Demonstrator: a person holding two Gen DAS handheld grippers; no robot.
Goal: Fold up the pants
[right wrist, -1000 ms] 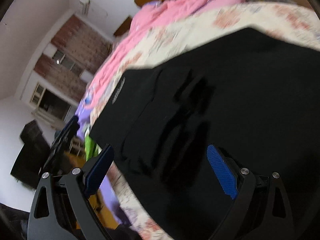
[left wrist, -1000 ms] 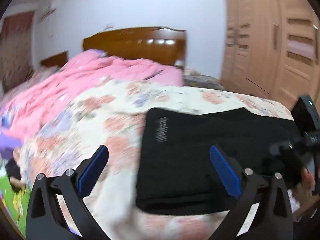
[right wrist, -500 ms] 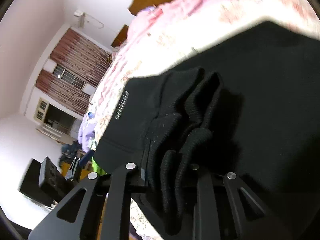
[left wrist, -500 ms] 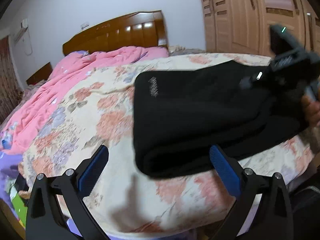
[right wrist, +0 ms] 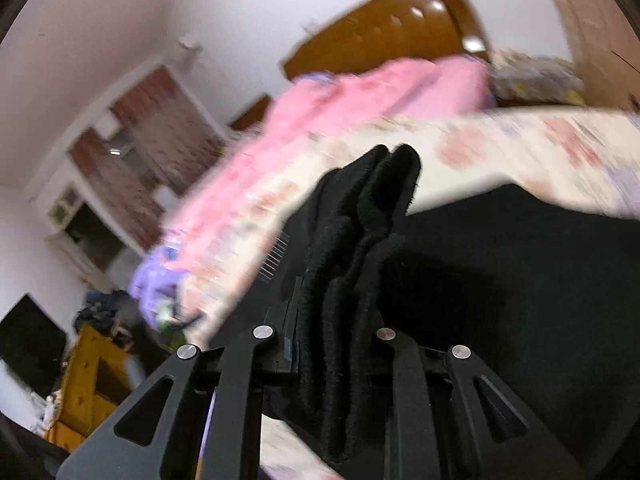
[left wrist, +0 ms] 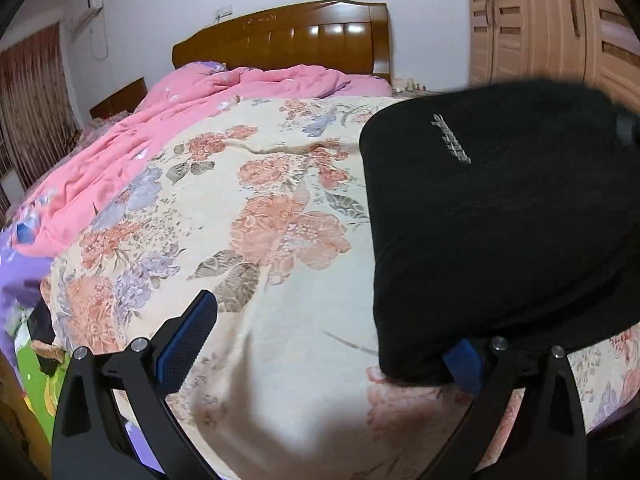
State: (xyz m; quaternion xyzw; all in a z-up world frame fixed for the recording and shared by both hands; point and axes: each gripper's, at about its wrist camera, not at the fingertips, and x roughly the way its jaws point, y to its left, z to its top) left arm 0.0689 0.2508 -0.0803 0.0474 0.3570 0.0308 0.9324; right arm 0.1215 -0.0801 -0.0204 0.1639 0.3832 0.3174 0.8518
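Pinching bunched black pants (right wrist: 352,280) edge, right gripper (right wrist: 328,344) fingers clamped, left gripper (left wrist: 320,360) fingers spread, floral bedspread (left wrist: 240,220) bare alongside.

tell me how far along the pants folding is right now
Done: the black pants already lie in a thick folded stack on the floral bedspread. In hand: the right gripper is shut on a bunched wad of layers at one end. The left gripper is open at the stack's near corner, gripping nothing. Left: probably one more fold over, then letting go.
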